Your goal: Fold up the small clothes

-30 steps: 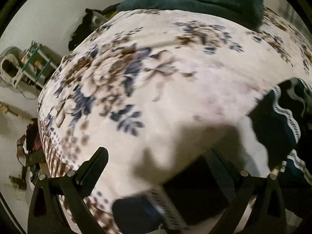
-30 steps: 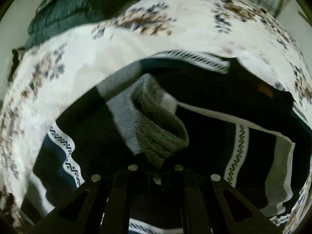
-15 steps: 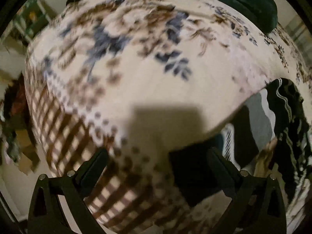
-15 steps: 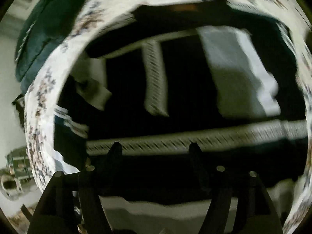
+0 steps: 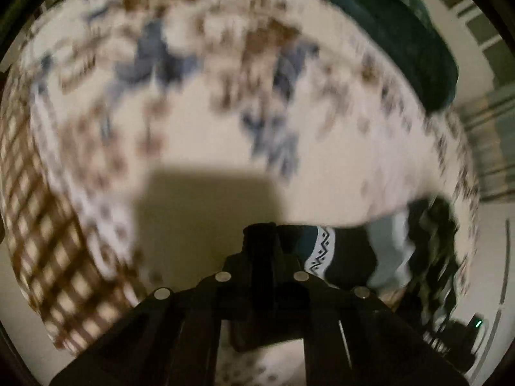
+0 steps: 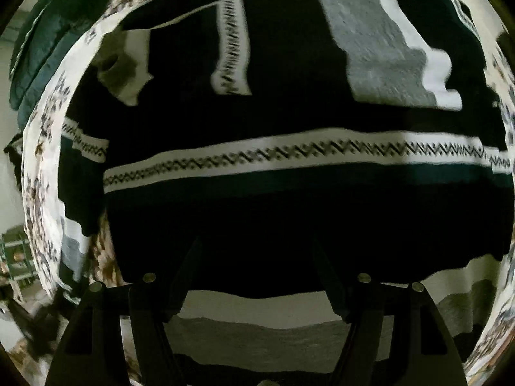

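Note:
A dark sweater (image 6: 273,96) with white zigzag bands and grey and white panels lies spread on the floral bed cover (image 6: 42,148). My right gripper (image 6: 257,257) is open just above the sweater's dark lower part, holding nothing. In the left wrist view my left gripper (image 5: 262,234) is shut on a dark edge of the sweater (image 5: 322,251), which trails off to the right with a zigzag band and a grey panel. The view is blurred.
A dark green quilt (image 5: 402,35) lies folded at the far end of the bed; it also shows in the right wrist view (image 6: 42,45). The floral bed cover (image 5: 209,103) has a brown checked border (image 5: 42,244) at its left edge. A shelf (image 6: 16,257) stands beyond the bed.
My left gripper has shut on the sweater's edge; it was open before. My right gripper has let go of the grey cuff, opened and swung over the spread sweater.

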`<state>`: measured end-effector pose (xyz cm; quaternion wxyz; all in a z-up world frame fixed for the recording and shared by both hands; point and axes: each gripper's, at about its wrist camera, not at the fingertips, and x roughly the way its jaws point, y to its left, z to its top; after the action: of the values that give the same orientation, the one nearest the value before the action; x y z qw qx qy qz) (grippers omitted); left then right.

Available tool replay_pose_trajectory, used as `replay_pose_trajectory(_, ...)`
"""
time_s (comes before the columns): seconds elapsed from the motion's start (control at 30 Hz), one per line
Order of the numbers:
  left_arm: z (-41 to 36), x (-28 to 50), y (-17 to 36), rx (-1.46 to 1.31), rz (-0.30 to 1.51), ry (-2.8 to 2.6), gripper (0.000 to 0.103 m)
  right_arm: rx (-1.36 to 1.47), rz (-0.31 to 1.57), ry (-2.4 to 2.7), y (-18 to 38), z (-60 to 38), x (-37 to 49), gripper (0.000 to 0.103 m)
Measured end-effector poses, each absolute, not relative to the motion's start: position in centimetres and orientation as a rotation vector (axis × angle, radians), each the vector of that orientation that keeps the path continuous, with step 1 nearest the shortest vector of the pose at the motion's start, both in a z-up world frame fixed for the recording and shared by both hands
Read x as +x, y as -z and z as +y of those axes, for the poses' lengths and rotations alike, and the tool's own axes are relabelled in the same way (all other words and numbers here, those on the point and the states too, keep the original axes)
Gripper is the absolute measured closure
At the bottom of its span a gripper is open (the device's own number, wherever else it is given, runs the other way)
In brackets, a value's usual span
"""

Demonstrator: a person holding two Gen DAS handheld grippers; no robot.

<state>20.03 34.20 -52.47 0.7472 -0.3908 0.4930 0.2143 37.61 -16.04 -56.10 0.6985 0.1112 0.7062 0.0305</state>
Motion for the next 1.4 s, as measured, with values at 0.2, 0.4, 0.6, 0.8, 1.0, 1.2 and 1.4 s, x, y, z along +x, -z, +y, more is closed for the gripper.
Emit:
replay_pose_trajectory(0.2,40.7,23.0,49.9,-0.837,0.934,-0.525,0.092,0.302,1.547,-0.06,55.7,-16.1,37.1,0.031)
replay_pose_trajectory(0.4,41.6,21.1,52.2,-1.078,0.914,-0.44,0.055,0.324,1.557,-0.065,55.8,-15.7,36.0,0.031)
replay_pose_trajectory(0.6,38.5,15.6,55.8,-1.37,0.866,-0.482,0.037,0.351,1.557,-0.076,55.6,-14.0,36.2,0.031)
replay_pose_trajectory(0.8,39.1,18.4,59.0,-1.467,0.808,-0.521,0.038,0.271,1.508,0.07,55.1,-15.3,37.2,0.028)
replay_pose_trajectory(1.0,39.3,24.4,56.5,-1.171,0.866,-0.627,0.097,0.148,1.396,0.257,52.9,-19.4,38.4,0.001)
replay_pose_trajectory(1.2,35.1,29.9,50.4,-0.868,0.861,-0.553,0.097,0.116,1.356,0.27,51.4,-22.1,40.4,0.001)
replay_pose_trajectory(1.4,23.7,36.9,45.4,-0.664,0.893,-0.332,0.097,0.272,1.33,0.197,51.4,-25.3,40.5,0.001)
